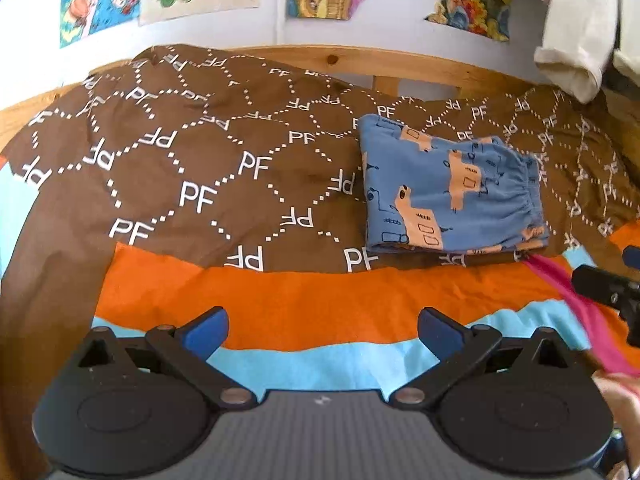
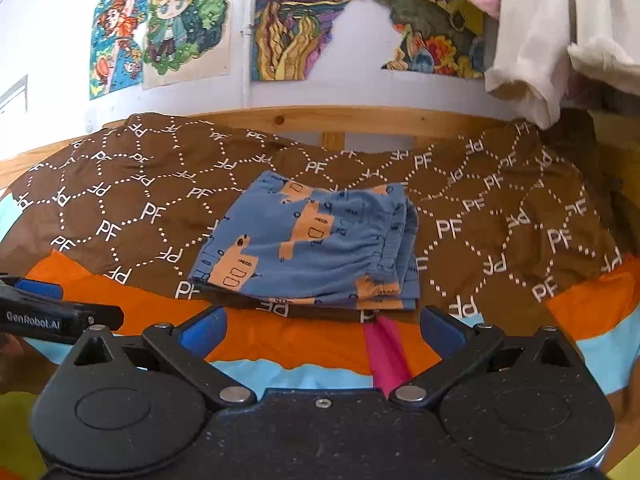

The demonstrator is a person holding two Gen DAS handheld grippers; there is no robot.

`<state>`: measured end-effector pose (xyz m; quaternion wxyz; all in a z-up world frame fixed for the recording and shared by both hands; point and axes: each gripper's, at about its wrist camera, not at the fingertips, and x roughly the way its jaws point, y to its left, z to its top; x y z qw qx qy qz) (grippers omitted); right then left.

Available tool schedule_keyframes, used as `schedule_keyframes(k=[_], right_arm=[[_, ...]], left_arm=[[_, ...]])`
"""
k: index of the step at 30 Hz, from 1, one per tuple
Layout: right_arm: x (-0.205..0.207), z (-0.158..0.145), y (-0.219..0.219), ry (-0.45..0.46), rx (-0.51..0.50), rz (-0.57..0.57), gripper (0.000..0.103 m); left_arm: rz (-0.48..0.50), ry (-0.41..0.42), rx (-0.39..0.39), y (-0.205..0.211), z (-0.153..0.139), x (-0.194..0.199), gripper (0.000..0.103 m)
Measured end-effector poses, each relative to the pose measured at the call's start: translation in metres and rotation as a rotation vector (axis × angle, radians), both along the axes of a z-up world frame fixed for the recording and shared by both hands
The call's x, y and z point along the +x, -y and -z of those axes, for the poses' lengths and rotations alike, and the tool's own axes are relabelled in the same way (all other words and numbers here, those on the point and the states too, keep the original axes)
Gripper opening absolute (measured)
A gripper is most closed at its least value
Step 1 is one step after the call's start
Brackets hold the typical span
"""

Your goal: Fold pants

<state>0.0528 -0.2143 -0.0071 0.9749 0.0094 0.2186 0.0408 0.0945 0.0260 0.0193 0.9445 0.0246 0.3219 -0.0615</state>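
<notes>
Fingers on my left gripper [image 1: 323, 330] and right gripper [image 2: 323, 330] both spread, empty — pants [image 2: 310, 246] lie folded on the brown bedspread [image 2: 500, 216], just ahead. Folding looks done imo — next, maybe only a tidy-up.

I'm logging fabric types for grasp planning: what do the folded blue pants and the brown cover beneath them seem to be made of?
Folded blue pants with orange prints: soft matte knit, probably cotton jersey; the waistband gathers. Brown cover printed "PF": smooth matte woven cloth, likely cotton, with broad soft creases.
</notes>
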Motion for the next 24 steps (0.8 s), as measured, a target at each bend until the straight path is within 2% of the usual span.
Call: schedule_keyframes(k=[24], right_arm=[[-0.023, -0.002, 0.003, 0.026, 0.023, 0.020, 0.102]], left_arm=[[0.045, 0.061, -0.002, 0.010, -0.014, -0.032, 0.103]])
